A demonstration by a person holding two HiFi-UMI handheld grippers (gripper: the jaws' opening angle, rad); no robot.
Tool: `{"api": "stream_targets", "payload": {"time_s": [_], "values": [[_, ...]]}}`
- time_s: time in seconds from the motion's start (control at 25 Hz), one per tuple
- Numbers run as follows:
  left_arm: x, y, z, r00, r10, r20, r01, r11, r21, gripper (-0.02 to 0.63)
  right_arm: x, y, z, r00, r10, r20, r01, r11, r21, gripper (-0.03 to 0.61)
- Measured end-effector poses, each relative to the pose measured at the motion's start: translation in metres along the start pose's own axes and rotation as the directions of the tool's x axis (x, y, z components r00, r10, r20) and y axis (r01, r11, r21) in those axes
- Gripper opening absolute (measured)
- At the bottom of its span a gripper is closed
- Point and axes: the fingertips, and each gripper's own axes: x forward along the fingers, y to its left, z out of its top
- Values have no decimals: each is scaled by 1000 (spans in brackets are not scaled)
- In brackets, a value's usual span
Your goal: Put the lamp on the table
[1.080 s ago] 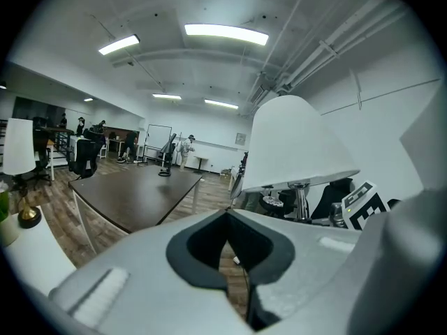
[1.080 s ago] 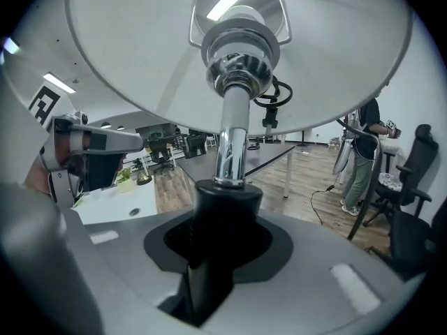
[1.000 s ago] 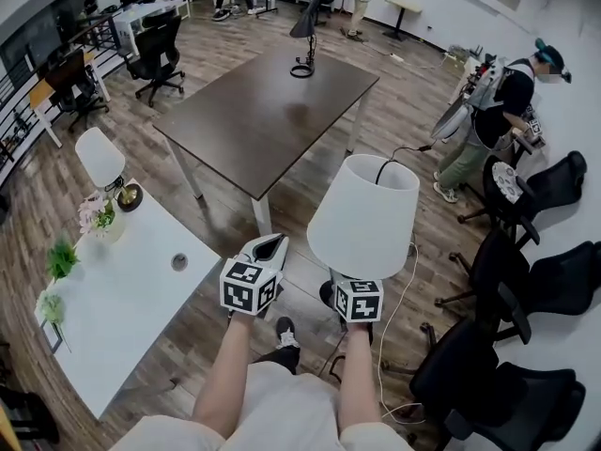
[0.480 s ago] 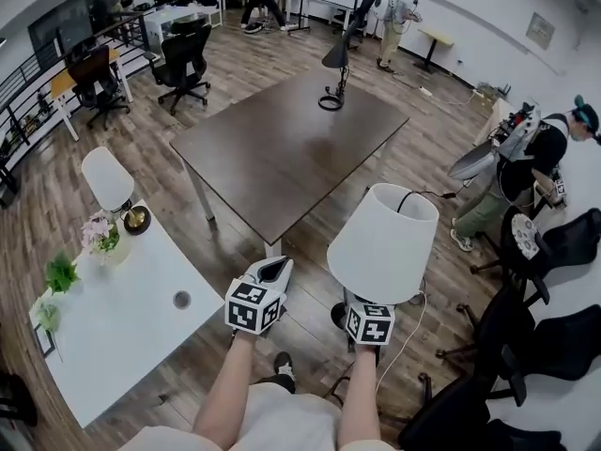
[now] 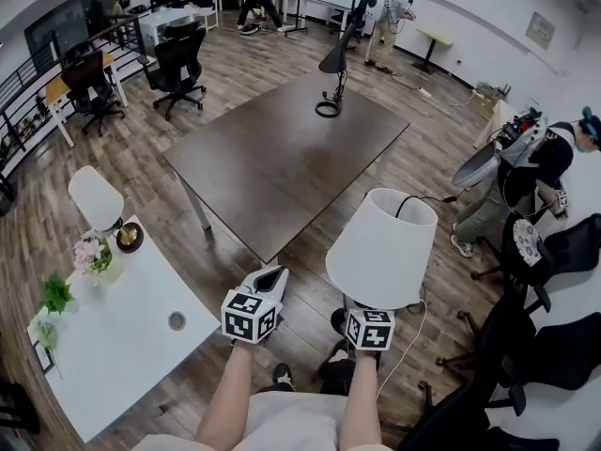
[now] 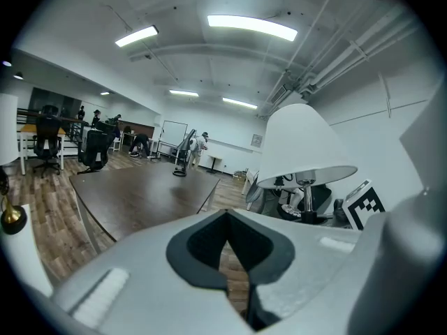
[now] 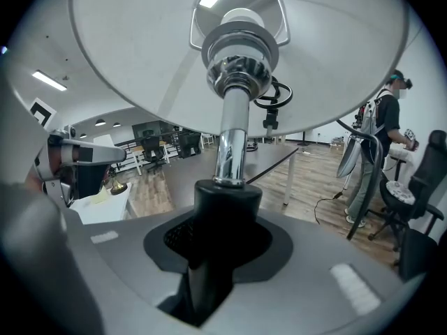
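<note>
Pinching the lamp (image 5: 383, 247) low on its stem, the right gripper (image 7: 216, 257) holds it upright, ready for the dark table (image 5: 272, 158) beyond; the left gripper (image 6: 227, 257), pressed together, carries nothing.

The left forearm (image 5: 228, 388) and right forearm (image 5: 360, 397) reach forward side by side. The left gripper (image 6: 227, 257) has its jaws together and empty. The right gripper (image 7: 216, 236) clamps the lamp (image 7: 230, 145) by its stem.

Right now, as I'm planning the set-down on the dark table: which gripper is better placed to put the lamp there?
Right. The right gripper is shut on the lamp by its stem, with the dark table ahead. The left gripper is shut and empty.
</note>
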Motion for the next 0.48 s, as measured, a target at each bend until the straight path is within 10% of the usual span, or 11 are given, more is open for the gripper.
{"api": "stream_targets", "payload": {"time_s": [0.48], "values": [[60,43,29,992,119,50,-116,992,-51,0,86,-32,52,996,90,3,-90,995,-52,132]]}}
